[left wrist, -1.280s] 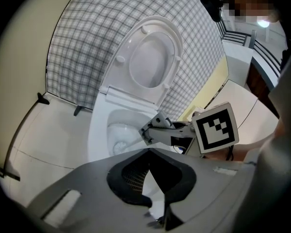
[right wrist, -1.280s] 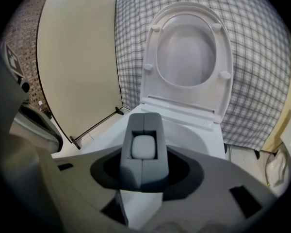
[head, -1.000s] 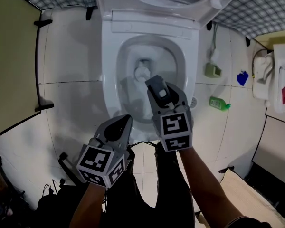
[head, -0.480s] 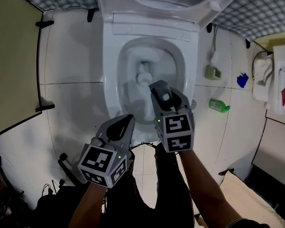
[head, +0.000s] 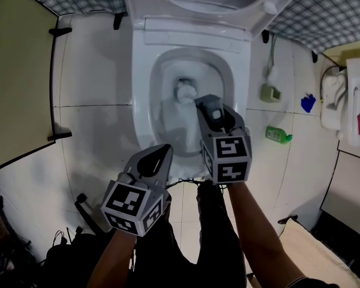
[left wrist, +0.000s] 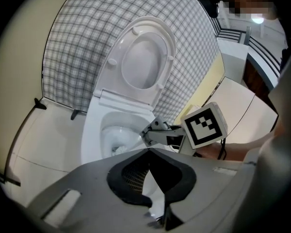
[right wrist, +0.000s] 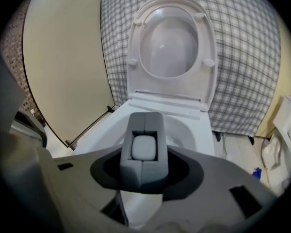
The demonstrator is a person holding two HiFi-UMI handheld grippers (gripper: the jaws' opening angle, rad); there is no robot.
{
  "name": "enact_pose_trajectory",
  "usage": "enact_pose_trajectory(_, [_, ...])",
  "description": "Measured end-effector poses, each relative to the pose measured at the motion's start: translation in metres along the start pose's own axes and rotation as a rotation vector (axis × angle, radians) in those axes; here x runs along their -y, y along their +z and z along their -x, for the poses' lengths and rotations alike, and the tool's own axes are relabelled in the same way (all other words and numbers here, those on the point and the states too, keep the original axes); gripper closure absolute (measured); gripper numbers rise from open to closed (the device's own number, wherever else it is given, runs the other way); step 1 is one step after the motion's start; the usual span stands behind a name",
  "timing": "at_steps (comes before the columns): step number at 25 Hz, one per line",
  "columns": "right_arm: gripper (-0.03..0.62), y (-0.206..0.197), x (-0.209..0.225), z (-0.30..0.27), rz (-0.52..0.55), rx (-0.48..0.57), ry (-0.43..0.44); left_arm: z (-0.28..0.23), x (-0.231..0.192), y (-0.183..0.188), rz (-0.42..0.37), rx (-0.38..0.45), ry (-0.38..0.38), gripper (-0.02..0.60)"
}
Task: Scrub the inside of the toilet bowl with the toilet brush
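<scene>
The white toilet (head: 140, 101) stands with its lid (right wrist: 172, 42) raised. My right gripper (head: 209, 108) hangs over the bowl's right front and is shut on the white handle of the toilet brush (right wrist: 144, 147). The pale brush head (head: 185, 92) sits low in the bowl near the drain. It also shows in the left gripper view as the brush head (left wrist: 117, 149), below the right gripper (left wrist: 153, 130). My left gripper (head: 162, 155) is held at the bowl's front edge, jaws shut with nothing between them.
A yellow partition (head: 18, 71) closes off the left side. On the tiled floor to the right lie a green bottle (head: 278, 134), a grey-green holder (head: 268, 90) and a blue item (head: 308, 102). A white unit (head: 333, 104) stands at the far right. Checked cloth covers the back wall.
My right gripper has shifted a little to the right and farther over the bowl, and the brush head has moved slightly right with it. The left gripper has barely moved.
</scene>
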State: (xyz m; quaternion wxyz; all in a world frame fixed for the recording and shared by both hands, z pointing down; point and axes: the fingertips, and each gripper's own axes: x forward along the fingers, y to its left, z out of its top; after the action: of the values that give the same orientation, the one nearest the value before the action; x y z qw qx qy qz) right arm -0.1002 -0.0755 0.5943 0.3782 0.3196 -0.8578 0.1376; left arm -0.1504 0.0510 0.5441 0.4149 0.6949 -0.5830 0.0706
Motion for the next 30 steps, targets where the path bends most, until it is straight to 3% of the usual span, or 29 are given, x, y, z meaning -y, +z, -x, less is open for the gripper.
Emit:
enact_pose_trajectory(7, [0.396,0.044,0.025,0.107,-0.103,0.141,0.033,0.016,0.037,0.032,-0.039,0.042,0.01,0.594])
enact_pose_trajectory(15, [0.396,0.076,0.072,0.19,-0.223,0.329,0.061,-0.01,0.087,0.041,-0.08,0.066,-0.036,0.594])
enact_pose_trajectory(19, [0.396,0.086,0.114,0.242,-0.318,0.412,0.032,-0.022,0.127,0.046,-0.104,0.06,-0.086,0.594])
enact_pose_trajectory(25, [0.396,0.056,0.185,0.302,-0.402,0.444,-0.067,-0.048,0.194,0.041,-0.146,0.037,-0.163,0.594])
enact_pose_trajectory(30, [0.396,0.002,0.232,0.32,-0.438,0.384,-0.15,-0.074,0.236,0.026,-0.185,-0.015,-0.208,0.594])
